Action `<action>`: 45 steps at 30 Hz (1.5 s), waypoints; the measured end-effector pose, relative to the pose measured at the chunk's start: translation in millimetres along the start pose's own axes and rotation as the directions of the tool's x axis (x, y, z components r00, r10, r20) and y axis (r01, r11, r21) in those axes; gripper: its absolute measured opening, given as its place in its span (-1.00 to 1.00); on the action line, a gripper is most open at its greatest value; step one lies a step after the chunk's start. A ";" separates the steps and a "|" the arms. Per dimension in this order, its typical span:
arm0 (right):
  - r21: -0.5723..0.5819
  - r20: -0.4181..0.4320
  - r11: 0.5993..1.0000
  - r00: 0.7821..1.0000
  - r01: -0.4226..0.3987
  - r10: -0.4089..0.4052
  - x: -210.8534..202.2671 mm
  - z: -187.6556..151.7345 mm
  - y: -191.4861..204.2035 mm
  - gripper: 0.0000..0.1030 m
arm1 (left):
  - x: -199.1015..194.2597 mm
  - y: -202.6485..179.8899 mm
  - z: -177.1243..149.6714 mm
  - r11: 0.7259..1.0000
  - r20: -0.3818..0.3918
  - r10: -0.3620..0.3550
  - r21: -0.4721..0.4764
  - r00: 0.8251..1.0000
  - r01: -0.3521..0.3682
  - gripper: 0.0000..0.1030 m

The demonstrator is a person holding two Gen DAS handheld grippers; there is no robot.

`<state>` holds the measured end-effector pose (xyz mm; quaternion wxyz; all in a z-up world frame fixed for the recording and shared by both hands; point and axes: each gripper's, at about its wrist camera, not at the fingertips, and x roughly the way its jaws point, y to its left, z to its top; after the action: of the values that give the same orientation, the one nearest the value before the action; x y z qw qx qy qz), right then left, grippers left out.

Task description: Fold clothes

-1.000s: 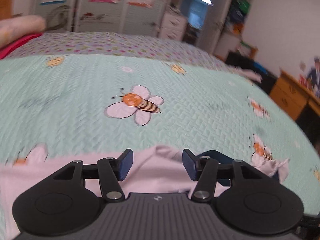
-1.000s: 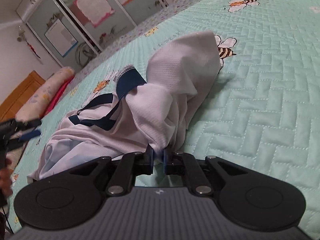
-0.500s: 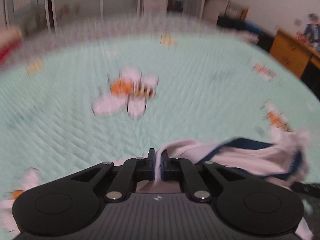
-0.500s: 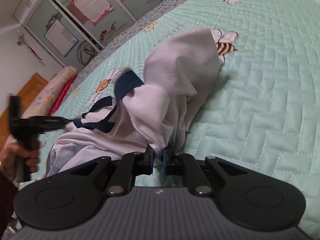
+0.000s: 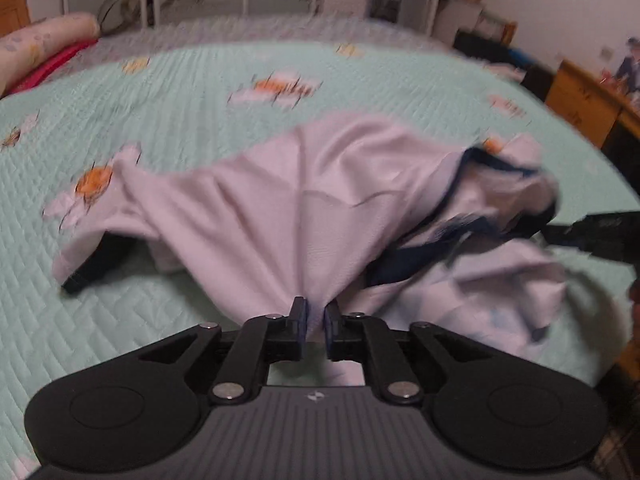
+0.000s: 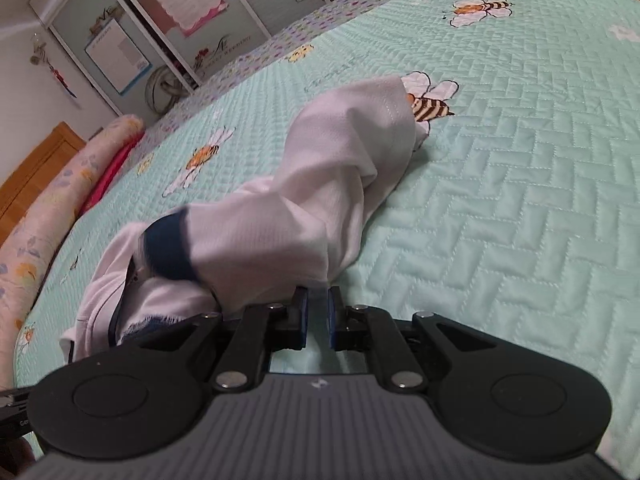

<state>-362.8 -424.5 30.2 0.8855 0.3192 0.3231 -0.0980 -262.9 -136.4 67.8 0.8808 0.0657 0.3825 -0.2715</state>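
Mint quilting with bee motifs covers the bed [image 6: 520, 208], and cupboards with papers on their doors stand behind it. On the bed lies the shirt [image 5: 304, 200], white with navy trim, bunched and creased rather than flat.

Both grippers hold it. The left gripper [image 5: 315, 314] has its jaws nearly together on a pinch of white cloth, which fans away from it across the bed toward the far edge; a navy-edged bundle [image 5: 504, 184] trails off to that gripper's right, where a dark tool tip, likely the right gripper, reaches in. The right gripper [image 6: 317, 312] is likewise closed down on cloth at the shirt's near end. In its view the shirt's long axis runs from a navy band [image 6: 168, 248] at lower left up to a hem [image 6: 384, 120] resting by a bee at the middle of the bed.

The shirt hangs between the two grips, so the coming move seems to turn on drawing them apart along that axis to spread the cloth. Neither gripper looks nearer than the other.
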 end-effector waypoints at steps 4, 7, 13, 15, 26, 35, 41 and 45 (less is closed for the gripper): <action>0.032 0.007 0.999 1.000 -0.010 0.009 -13.1 4.0 -4.5 -0.69 | -28.8 -4.9 11.0 0.999 0.102 -0.036 0.017 0.994 0.034 -0.23; 0.038 0.022 0.999 1.000 -0.018 0.017 -17.5 7.1 -3.1 -0.60 | -41.2 -17.5 20.2 0.996 0.169 -0.032 0.082 0.985 0.018 -0.04; 0.034 0.020 0.998 0.999 -0.045 0.044 -12.9 6.8 5.0 -0.60 | 10.3 -47.8 37.9 0.969 0.151 -0.019 0.246 0.988 -0.019 0.18; 0.021 0.018 0.999 0.999 -0.038 0.037 -11.4 6.3 6.7 -0.59 | 24.6 -47.1 39.1 0.970 0.132 -0.024 0.242 0.991 -0.009 0.18; -0.079 0.065 0.996 0.997 -0.035 0.040 -22.7 15.7 5.6 -0.44 | 16.0 15.5 71.9 0.997 0.247 0.021 -0.073 0.969 -0.002 -0.91; -0.293 0.063 0.954 0.994 -0.065 0.087 -21.7 14.7 45.4 -0.23 | -0.7 61.0 63.0 0.961 0.256 0.155 -0.265 0.954 -0.085 -0.90; -0.341 0.031 0.937 0.996 -0.071 0.087 -6.6 14.9 64.4 -0.13 | 1.2 72.3 42.0 0.934 0.219 0.168 -0.348 0.961 -0.084 -0.90; -0.372 0.010 0.925 0.996 -0.076 0.086 3.4 15.1 77.1 0.17 | 5.5 74.0 37.3 0.928 0.205 0.171 -0.363 0.964 -0.087 -0.90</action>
<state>-323.2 -373.9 75.6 0.9373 0.1578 0.3108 -0.0025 -196.9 -88.3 83.1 0.9330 -0.0992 0.3137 -0.1459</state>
